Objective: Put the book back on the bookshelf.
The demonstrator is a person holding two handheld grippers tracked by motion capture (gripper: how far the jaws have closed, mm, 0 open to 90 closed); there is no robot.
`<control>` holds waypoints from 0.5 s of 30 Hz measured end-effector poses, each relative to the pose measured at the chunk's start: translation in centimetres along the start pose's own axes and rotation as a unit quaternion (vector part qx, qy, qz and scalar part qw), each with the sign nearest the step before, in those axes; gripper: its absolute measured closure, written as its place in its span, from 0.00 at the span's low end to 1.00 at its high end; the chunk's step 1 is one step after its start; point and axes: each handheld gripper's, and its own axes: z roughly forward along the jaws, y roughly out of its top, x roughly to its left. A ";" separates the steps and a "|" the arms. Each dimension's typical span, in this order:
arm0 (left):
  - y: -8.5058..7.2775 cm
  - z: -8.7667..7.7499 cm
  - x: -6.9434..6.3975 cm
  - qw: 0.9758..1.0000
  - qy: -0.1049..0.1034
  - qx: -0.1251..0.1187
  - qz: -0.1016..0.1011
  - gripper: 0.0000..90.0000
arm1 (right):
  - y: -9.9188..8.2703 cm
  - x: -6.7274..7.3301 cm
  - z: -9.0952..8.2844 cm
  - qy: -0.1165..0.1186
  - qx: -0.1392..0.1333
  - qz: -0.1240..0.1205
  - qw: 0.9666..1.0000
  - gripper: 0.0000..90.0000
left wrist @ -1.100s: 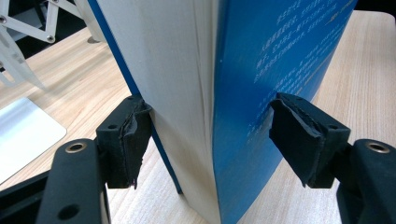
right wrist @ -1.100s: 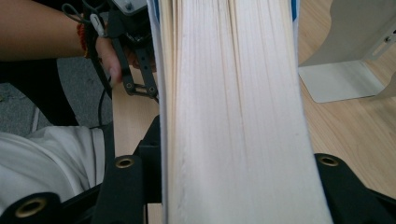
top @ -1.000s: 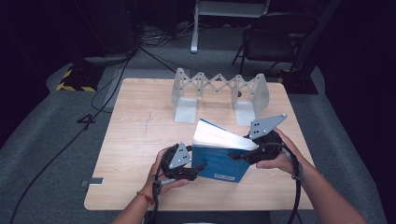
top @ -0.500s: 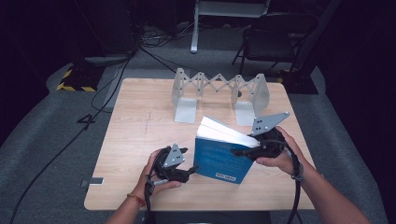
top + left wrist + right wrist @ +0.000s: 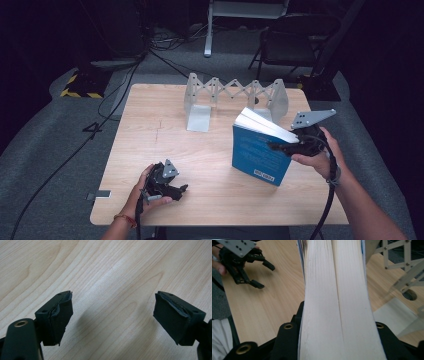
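Right claw [image 5: 280, 146]: clamped on the book [image 5: 260, 152], one jaw on each side of the block of pages; in the right gripper view the white page edges [image 5: 337, 302] rise straight up from between the jaws.
Book: blue cover, held upright and slightly tilted, its lower corner at or just above the worktop [image 5: 200, 150] on the right side; whether it touches cannot be told. Pages fan open a little at the top.
Right hand [image 5: 320, 155]: wrapped around the gripper body, forearm coming in from the lower right, grey plate on top facing up.
Left claw [image 5: 181, 189]: spread wide, its jaws have just been opening; nothing between the pads [image 5: 61, 320], bare wood below them.
Left hand [image 5: 150, 187]: low over the near left part of the worktop, well apart from the book, claw pointing right towards it.
Rack [image 5: 235, 95]: grey folding stand at the far edge of the worktop, just behind the book, untouched.
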 end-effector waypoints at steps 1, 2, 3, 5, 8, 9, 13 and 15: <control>0.0 0.1 0.0 1.000 -0.003 -0.002 -0.001 0.18 | 0.0 -0.2 -0.1 -0.003 -0.001 0.004 1.000 0.67; -0.1 0.2 -0.1 1.000 -0.001 -0.001 0.002 0.18 | 0.0 -0.4 -0.2 -0.008 -0.001 0.007 1.000 0.67; -0.1 0.3 -0.1 1.000 -0.001 0.000 0.002 0.18 | 0.0 -0.7 -0.3 -0.011 -0.001 0.011 1.000 0.67; -0.2 0.4 -0.2 1.000 -0.006 0.003 0.002 0.18 | 0.0 -1.2 -0.3 -0.016 -0.006 0.020 1.000 0.67; -0.2 0.6 -0.2 1.000 -0.009 0.003 0.000 0.18 | 0.2 -1.6 -0.1 -0.023 -0.010 0.027 0.999 0.67; -0.2 0.6 -0.2 1.000 -0.009 0.003 0.000 0.18 | 0.2 -1.6 -0.1 -0.023 -0.010 0.027 0.999 0.67; -0.1 0.7 -0.1 1.000 -0.010 -0.001 0.000 0.18 | 0.7 -2.1 0.0 -0.034 -0.007 0.030 0.999 0.67; -0.2 0.8 0.0 1.000 -0.014 -0.004 -0.009 0.18 | 0.7 -2.3 -0.1 -0.038 -0.008 0.033 0.999 0.67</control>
